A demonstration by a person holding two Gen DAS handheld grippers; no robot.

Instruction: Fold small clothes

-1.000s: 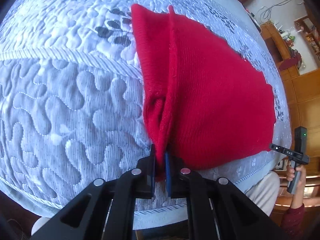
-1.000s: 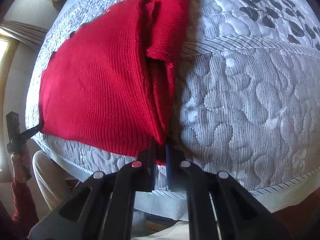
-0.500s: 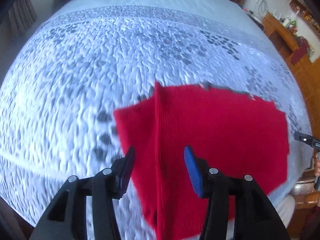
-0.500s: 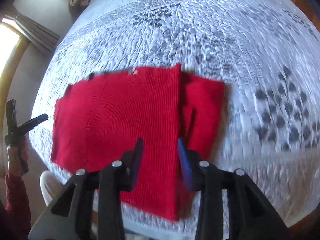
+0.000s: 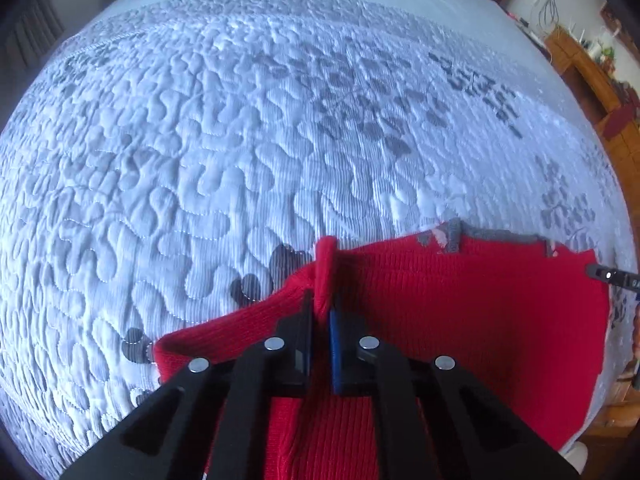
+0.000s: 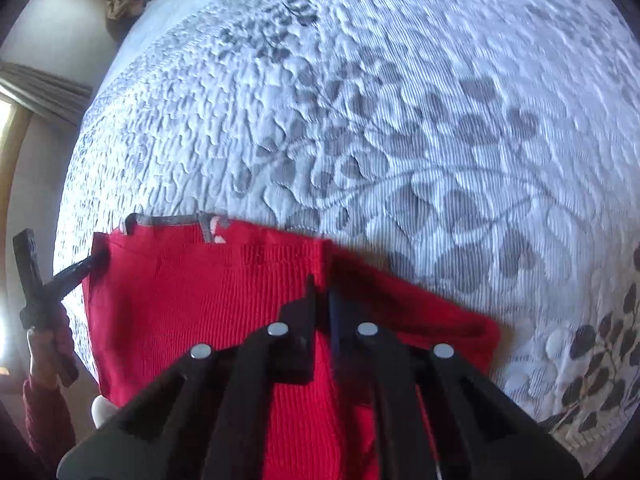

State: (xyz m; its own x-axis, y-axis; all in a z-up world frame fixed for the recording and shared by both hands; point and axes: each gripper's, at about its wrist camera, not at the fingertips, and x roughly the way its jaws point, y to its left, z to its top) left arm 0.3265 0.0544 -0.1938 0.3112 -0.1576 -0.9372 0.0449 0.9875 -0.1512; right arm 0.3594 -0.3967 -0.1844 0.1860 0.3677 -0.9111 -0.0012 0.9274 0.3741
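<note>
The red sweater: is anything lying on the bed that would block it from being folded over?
Nothing visible does. The red sweater lies on the quilted bedspread, which is bare beyond it. Both the left gripper and right gripper are already pinched shut on its folds.

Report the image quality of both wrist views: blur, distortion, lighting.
Left wrist view: strong fisheye bulge with dark corners; quilted bedspread fairly sharp, even daylight; left gripper crisp, shut on the red knit garment. Right wrist view: same bulge, bedspread smeared by motion blur toward upper right, bright window glare at left edge; right gripper sharp, pinching the garment.
</note>
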